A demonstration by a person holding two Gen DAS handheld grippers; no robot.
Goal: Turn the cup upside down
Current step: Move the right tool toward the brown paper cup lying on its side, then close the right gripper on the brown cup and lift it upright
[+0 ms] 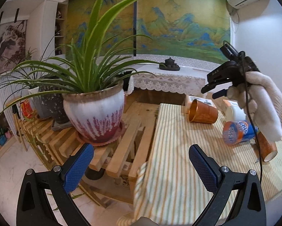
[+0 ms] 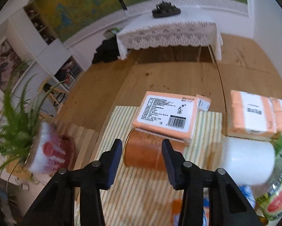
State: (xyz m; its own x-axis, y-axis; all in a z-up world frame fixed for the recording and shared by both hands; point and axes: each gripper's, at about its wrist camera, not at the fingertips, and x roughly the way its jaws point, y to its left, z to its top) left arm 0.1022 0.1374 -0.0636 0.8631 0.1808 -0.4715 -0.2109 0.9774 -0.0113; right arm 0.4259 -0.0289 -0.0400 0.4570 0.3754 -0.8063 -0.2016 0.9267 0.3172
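An orange cup (image 1: pixel 203 113) lies on its side on the striped cloth (image 1: pixel 174 150), its gold mouth facing left. It also shows in the right wrist view (image 2: pixel 142 154), just beyond my right gripper (image 2: pixel 141 150), which is open and hovers over it, jaws either side without touching. The right gripper, held in a gloved hand, also shows in the left wrist view (image 1: pixel 214 92), above and right of the cup. My left gripper (image 1: pixel 141 156) is open and empty over the cloth's left edge, well short of the cup.
A potted spider plant (image 1: pixel 95 113) stands on a slatted wooden rack at left. An orange-and-blue cup (image 1: pixel 237 132) and another orange cup (image 1: pixel 267 146) lie at right. Tissue packs (image 2: pixel 167 116), a white cup (image 2: pixel 250 160) and a green bottle (image 2: pixel 278 197) crowd the cloth's right.
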